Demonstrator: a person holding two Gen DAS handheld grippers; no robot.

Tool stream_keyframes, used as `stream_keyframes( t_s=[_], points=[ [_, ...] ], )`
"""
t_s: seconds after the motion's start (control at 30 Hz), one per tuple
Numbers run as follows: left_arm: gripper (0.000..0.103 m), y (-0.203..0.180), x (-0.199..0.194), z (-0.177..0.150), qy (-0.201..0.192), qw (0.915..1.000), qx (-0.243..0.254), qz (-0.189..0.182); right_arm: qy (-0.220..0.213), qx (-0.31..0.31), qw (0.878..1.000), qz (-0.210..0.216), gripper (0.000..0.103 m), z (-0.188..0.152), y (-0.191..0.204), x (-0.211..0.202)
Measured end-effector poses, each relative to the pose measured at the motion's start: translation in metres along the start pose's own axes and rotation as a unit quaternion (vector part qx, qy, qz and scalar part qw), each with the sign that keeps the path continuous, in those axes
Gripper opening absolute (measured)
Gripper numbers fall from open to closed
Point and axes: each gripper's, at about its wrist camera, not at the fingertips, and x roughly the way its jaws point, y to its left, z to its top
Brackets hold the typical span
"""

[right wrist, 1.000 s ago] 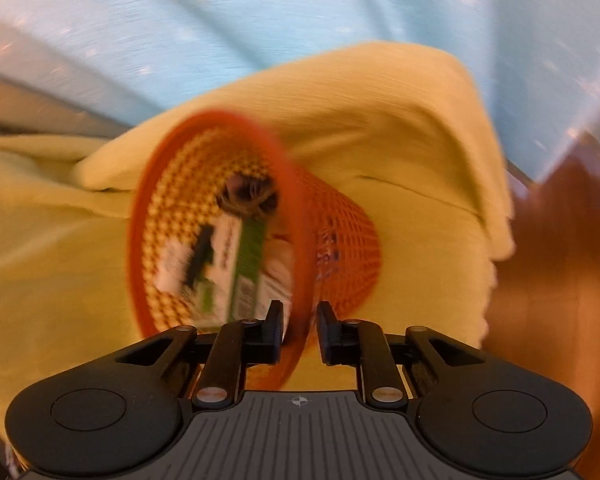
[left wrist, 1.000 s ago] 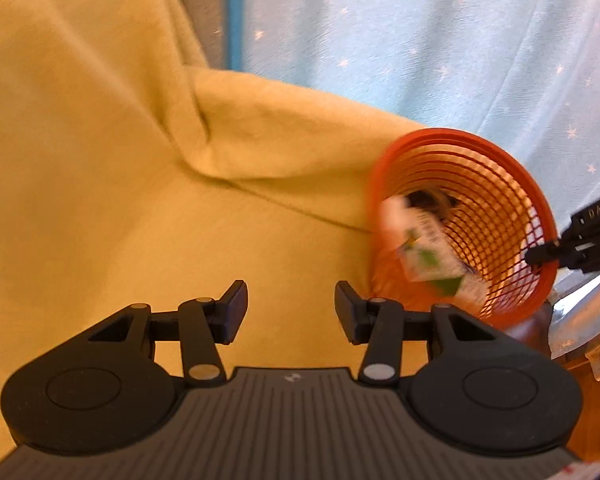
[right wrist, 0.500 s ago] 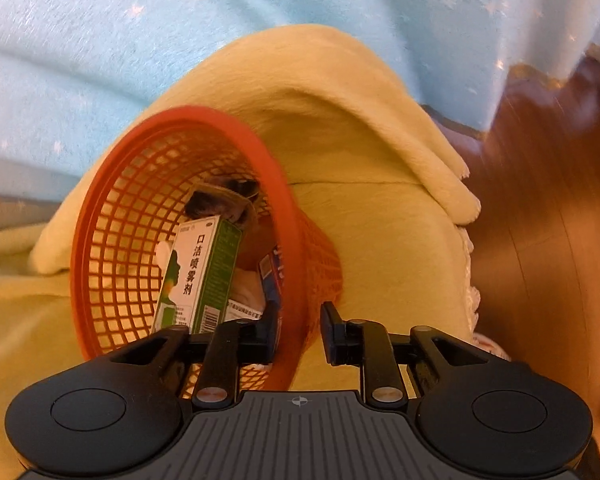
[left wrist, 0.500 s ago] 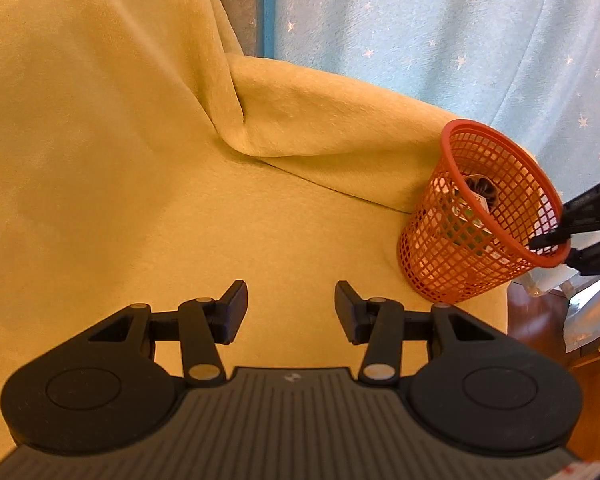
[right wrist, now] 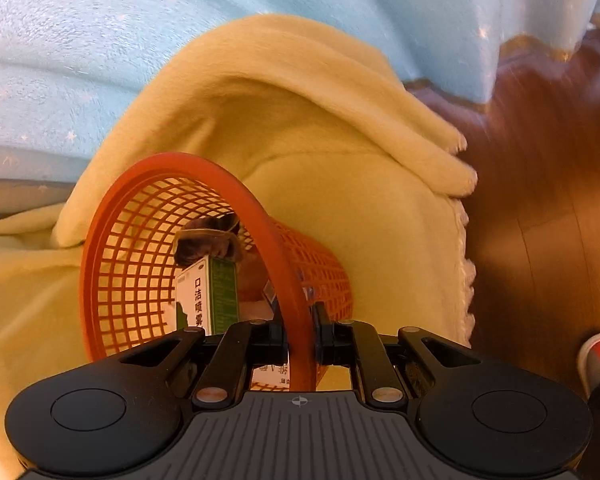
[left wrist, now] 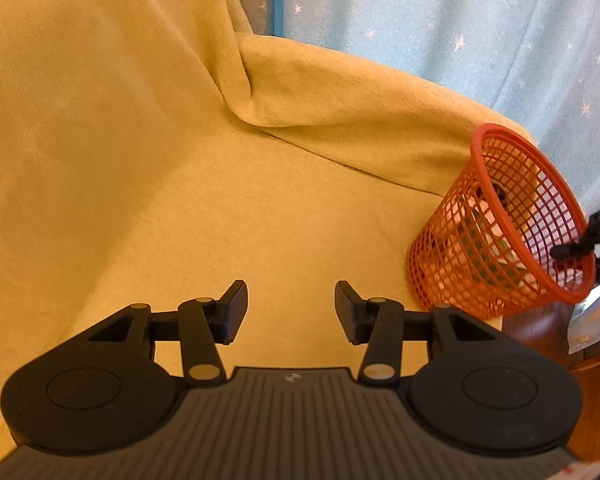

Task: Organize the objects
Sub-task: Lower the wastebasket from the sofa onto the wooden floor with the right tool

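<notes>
Yellow soft fleece blanket (left wrist: 180, 184) is draped over what is judged to be a seat, and the round orange plastic mesh basket (left wrist: 456, 256) is taken as the landmark. Left of the basket, the left gripper (left wrist: 291, 307) is held over the bare blanket with its jaws spread wide and nothing between them. The basket itself stands tilted at the right end of the blanket, close to the edge where brown wooden floor (right wrist: 548, 208) begins. Behind the basket, a pale blue curtain with small white stars (left wrist: 440, 20) is hung.

At the right side of the basket, the rim is pinched by the right gripper (right wrist: 300, 338), one finger inside and one outside. Inside the basket, a white and green cardboard box with printed Chinese characters (right wrist: 206, 300) is seen, with a dark brown object (right wrist: 208, 242) behind it.

The basket is judged to be light and somewhat flexible, so the thick rim is the best place for holding; the thin mesh could bend. The contents may slide when it is tilted.

The brown object cannot be identified. The basket bottom and further items are hidden, and the floor at the right is blurred.
</notes>
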Motion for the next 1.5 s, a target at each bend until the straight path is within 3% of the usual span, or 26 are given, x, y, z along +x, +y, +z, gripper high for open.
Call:
stream_keyframes(
  t_s=[0.17, 0.33, 0.6, 0.8, 1.03, 1.5],
  points=[
    [0.042, -0.052, -0.011, -0.019, -0.006, 1.0000, 0.003, 0.005, 0.020, -0.004, 1.000, 0.018, 0.008, 0.003, -0.041, -0.024],
    [0.042, -0.126, -0.026, -0.047, -0.016, 0.9998, 0.006, 0.003, 0.020, -0.007, 0.999, 0.030, 0.008, 0.020, -0.096, -0.064],
    [0.042, -0.237, -0.025, -0.098, -0.014, 0.9995, -0.012, -0.025, -0.007, -0.018, 1.000, -0.010, 0.008, 0.055, -0.193, -0.120],
    [0.042, -0.297, -0.001, -0.119, -0.009, 0.9991, 0.010, -0.040, -0.028, -0.001, 0.999, -0.041, 0.008, 0.062, -0.262, -0.130],
    [0.043, -0.334, 0.045, -0.153, -0.014, 0.9981, 0.034, -0.049, -0.034, 0.014, 0.998, -0.051, 0.008, 0.060, -0.326, -0.095],
    [0.043, -0.356, 0.154, -0.236, -0.006, 0.9967, 0.069, -0.043, -0.007, 0.015, 1.000, -0.022, 0.008, 0.066, -0.423, 0.062]
  ],
)
